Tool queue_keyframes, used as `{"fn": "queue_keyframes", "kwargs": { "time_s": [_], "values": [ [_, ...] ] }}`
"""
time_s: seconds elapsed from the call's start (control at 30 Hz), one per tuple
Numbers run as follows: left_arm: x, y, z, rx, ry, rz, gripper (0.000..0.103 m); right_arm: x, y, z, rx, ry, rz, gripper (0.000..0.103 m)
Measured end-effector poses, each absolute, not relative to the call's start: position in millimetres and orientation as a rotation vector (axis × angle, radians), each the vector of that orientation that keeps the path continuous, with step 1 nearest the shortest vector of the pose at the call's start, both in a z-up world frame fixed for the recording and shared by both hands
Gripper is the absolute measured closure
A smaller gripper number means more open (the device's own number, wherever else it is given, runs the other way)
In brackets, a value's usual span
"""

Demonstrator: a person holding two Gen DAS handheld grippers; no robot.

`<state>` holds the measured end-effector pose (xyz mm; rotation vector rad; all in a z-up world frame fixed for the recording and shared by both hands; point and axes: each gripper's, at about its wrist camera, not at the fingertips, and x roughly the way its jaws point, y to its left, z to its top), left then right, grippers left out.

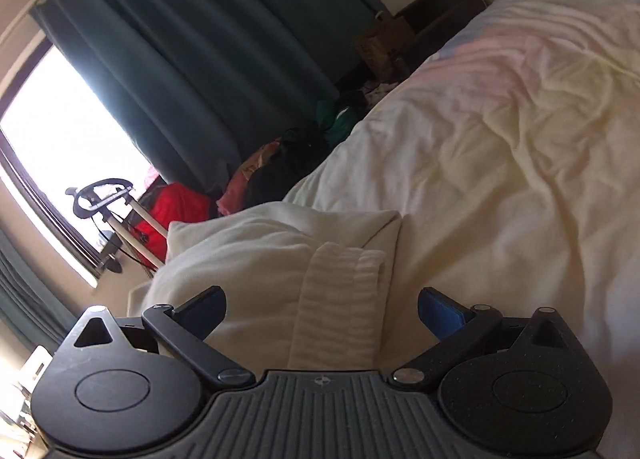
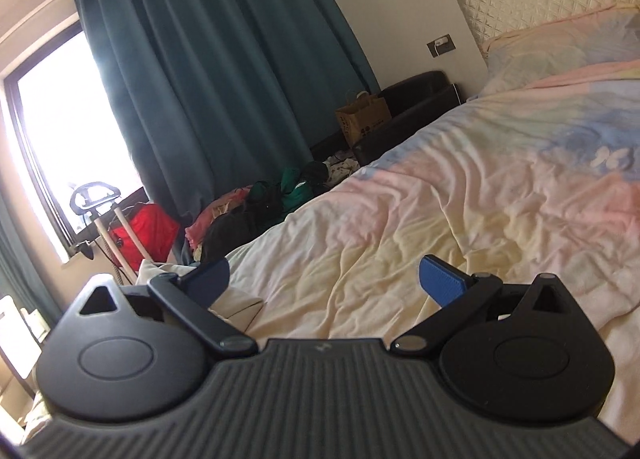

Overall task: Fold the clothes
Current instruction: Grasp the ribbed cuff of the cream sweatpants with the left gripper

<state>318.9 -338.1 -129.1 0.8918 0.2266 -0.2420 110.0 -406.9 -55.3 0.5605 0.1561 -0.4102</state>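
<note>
folded cream garment (image 1: 280, 271) lies between spread left tongs (image 1: 322, 313); right tongs (image 2: 324, 279) spread, empty.

Blown-out window (image 1: 52, 131) glare, fisheye-bent edges

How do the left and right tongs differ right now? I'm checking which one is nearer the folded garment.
The left tongs hang over the white folded garment, its ribbed band between the blue pads; the right tongs face bare pastel bedspread, the garment only at their left edge. The left view is tilted, the right nearly level. Both are open, holding nothing.
</note>
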Motion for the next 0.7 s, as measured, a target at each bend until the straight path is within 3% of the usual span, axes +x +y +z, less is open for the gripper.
{"fn": "queue_keyframes", "kwargs": {
  "time_s": [0.03,0.13,0.17,0.23,0.27,0.3,0.7],
  "values": [
    [322.0,-339.7,-128.7,0.904,0.188,-0.217,0.014,113.0,-405.2,-57.8,0.561,0.166,-0.401,0.0],
    [326.3,-336.9,-119.9,0.888,0.115,-0.183,0.018,118.6,-400.4,-62.4,0.555,0.179,-0.372,0.0],
    [326.3,-333.8,-114.9,0.869,0.102,-0.182,0.03,117.3,-400.9,-62.9,0.572,0.169,-0.357,0.0],
    [321.9,-322.5,-99.0,0.84,0.088,-0.185,0.066,113.2,-403.7,-63.6,0.621,0.141,-0.326,0.0],
    [317.8,-315.5,-89.4,0.82,0.077,-0.186,0.077,111.1,-404.3,-63.2,0.633,0.126,-0.321,0.0],
    [312.0,-305.4,-76.7,0.781,0.068,-0.184,0.095,109.0,-404.4,-62.5,0.64,0.112,-0.319,0.0],
    [180.3,-158.7,71.9,0.393,0.082,-0.187,0.097,109.8,-352.2,-44.2,0.399,0.059,-0.231,0.0]
  ]
}}
